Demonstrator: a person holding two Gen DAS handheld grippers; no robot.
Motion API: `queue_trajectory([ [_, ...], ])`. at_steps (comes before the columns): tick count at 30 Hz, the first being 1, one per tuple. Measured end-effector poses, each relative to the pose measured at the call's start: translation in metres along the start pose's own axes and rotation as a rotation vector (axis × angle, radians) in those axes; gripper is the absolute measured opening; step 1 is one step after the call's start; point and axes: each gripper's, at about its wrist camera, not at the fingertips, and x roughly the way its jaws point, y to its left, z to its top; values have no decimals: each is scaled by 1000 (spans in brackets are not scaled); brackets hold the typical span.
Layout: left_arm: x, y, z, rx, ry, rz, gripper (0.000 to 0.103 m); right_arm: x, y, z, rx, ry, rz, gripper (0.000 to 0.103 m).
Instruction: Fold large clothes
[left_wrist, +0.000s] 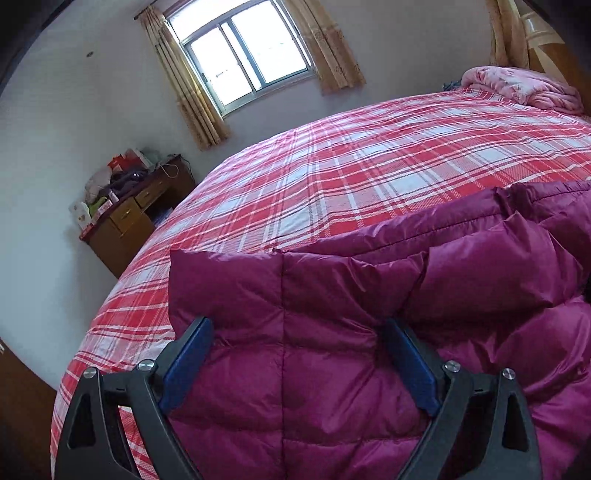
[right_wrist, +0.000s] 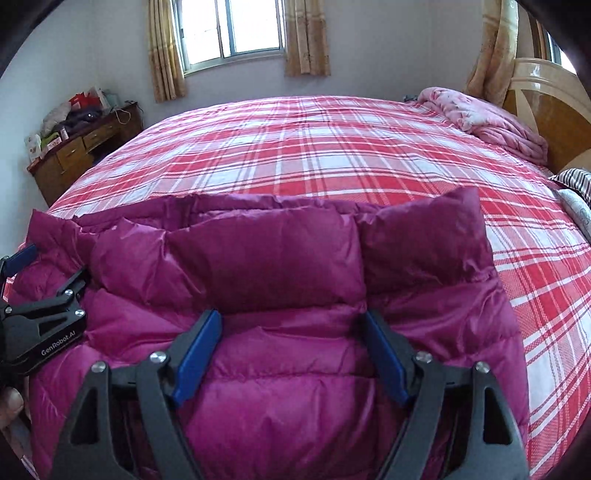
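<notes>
Right up close, the right gripper (right_wrist: 291, 328) hangs over the purple padded coat (right_wrist: 258, 280), its blue pads (right_wrist: 197, 354) spread wide with nothing pinched between them; the quilted fabric simply lies under the gap. The left gripper (left_wrist: 299, 339) is just the same in its own view, jaws parted wide above the coat (left_wrist: 332, 332), blue pads (left_wrist: 188, 365) clear of the cloth on either side. From the right wrist view, that left gripper (right_wrist: 22, 266) also shows at the far left edge, resting against the coat's left side, with a fingertip of the person's hand (right_wrist: 11, 406) peeking in below it.

The coat lies on the near edge of the bed (right_wrist: 332, 147), puffy and rumpled. A folded-over section forms a raised band across its far side, ending in a puffed corner on the right. Its left end sticks up as a blunt corner in the left wrist view.

Beyond the coat, the red and white plaid bed cover stretches away flat. At the far right corner sits a bundled pink blanket (right_wrist: 480, 118), against a wooden headboard (right_wrist: 546, 103). A striped pillow (right_wrist: 572, 181) peeks in at the right edge.

Far left, a wooden desk (right_wrist: 74, 147) stands against the wall, piled with bags and clutter. Straight back, a bright window (right_wrist: 229, 29) glows between tan curtains (right_wrist: 162, 55).
</notes>
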Motion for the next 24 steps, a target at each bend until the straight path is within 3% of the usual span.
queue_trajectory([
  [6, 10, 1, -2, -17, 39, -32, 98, 7, -1, -2, 10, 18, 3, 82],
  [24, 24, -4, -1, 8, 104, -22, 102, 23, 4, -2, -12, 91, -30, 87],
])
